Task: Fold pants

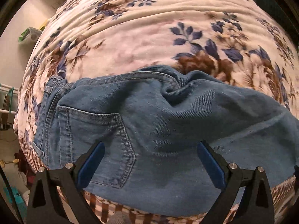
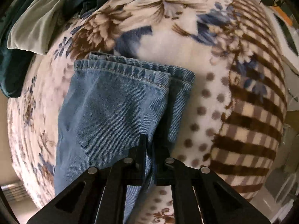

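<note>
Left tool is spread wide over the jeans, holding nothing — blue pads on black fingers, hovering above the seat end where a stitched back pocket sits on soft, rumpled denim. The jeans lie on a fuzzy floral blanket covering the bed. Right tool is pinched tight on the leg fabric near the ribbed hems — both cuffs are stacked, with a checked blanket border to the right.
</note>
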